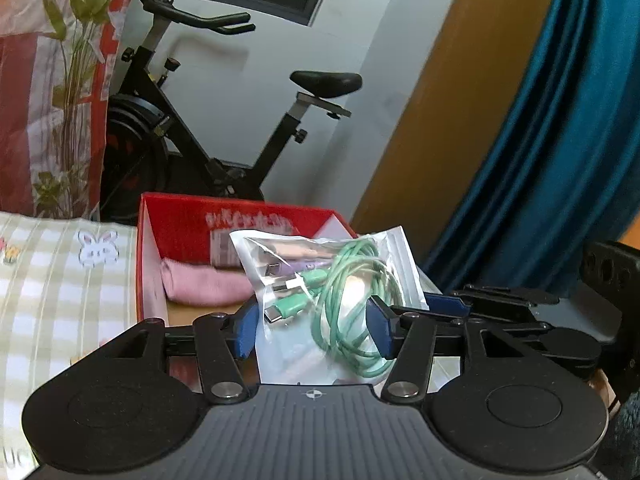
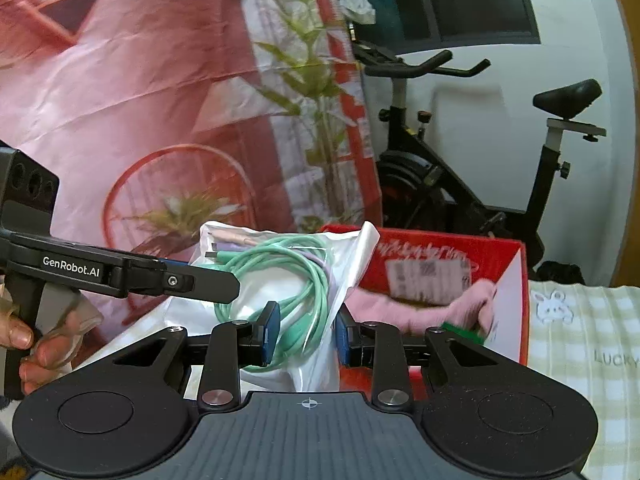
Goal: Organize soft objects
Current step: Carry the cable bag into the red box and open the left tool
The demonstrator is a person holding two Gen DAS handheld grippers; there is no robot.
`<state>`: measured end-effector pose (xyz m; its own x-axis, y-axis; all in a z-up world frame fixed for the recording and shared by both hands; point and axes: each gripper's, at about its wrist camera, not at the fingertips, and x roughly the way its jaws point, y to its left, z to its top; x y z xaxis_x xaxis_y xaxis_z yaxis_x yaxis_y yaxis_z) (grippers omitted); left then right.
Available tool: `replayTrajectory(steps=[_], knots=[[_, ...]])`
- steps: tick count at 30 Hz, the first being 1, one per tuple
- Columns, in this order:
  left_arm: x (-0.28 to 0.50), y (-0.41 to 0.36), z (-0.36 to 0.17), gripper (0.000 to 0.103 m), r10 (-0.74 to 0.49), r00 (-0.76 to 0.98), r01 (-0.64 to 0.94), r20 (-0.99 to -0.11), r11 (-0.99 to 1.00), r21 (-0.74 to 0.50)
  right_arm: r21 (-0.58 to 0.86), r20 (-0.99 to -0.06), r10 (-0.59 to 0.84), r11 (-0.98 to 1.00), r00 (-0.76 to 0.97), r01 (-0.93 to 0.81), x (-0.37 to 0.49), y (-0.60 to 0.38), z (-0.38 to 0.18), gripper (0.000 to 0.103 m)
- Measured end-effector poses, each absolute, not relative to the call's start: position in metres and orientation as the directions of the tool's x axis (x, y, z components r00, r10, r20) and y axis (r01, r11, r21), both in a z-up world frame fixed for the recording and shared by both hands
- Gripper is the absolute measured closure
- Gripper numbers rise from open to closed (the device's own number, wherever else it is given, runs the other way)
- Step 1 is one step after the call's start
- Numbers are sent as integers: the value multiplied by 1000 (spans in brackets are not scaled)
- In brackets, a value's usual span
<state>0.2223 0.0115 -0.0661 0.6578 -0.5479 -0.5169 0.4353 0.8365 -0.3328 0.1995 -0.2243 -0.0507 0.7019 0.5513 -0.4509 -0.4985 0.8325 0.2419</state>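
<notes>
Both grippers point slightly downward toward the red box [image 1: 240, 216]. The left gripper [image 1: 314, 328] and the right gripper [image 2: 306, 336] each pinch the clear bag of cables [image 1: 332, 280], held up just before the box, half-spread and narrow respectively.

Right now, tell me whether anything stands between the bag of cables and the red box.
Nothing visible does. The bag of cables is held by the left hand-held gripper and the right hand-held gripper, just in front of the open red box. Inside it lies only a pink cloth.
</notes>
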Motion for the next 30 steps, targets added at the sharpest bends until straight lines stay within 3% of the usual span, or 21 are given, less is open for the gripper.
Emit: replayTrajectory(steps=[9, 20, 27, 30], knots=[[280, 4, -85, 42, -504, 669, 362, -546, 863, -354, 236, -499, 506, 860, 703, -452, 278, -219, -80, 76], [311, -4, -121, 42, -451, 606, 330, -655, 892, -309, 268, -608, 464, 884, 645, -384, 312, -218, -136, 74], [308, -2, -123, 29, -405, 612, 324, -680, 912, -252, 237, -616, 418, 907, 668, -349, 305, -221, -139, 69], [302, 1, -115, 28, -398, 624, 327, -672, 915, -238, 232, -606, 423, 904, 674, -359, 297, -223, -134, 67]])
